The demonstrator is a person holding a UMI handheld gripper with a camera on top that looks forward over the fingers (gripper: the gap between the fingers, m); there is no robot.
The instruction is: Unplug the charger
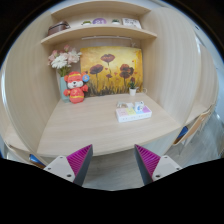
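My gripper (112, 162) is open, its two magenta pads wide apart with nothing between them. It hovers at the near edge of a light wooden desk (90, 125). Far ahead, toward the back right of the desk, a small white object (132, 92) stands upright on a white box or tray (133, 112) with small coloured items on it. I cannot tell whether that white object is the charger. No cable or socket is clearly visible.
An orange and white toy figure (76, 88) stands at the back left under white flowers (64, 59). A yellow poppy painting (111, 69) leans on the back wall. Shelves (98, 30) above hold small items. Chair parts (195, 125) show at the right.
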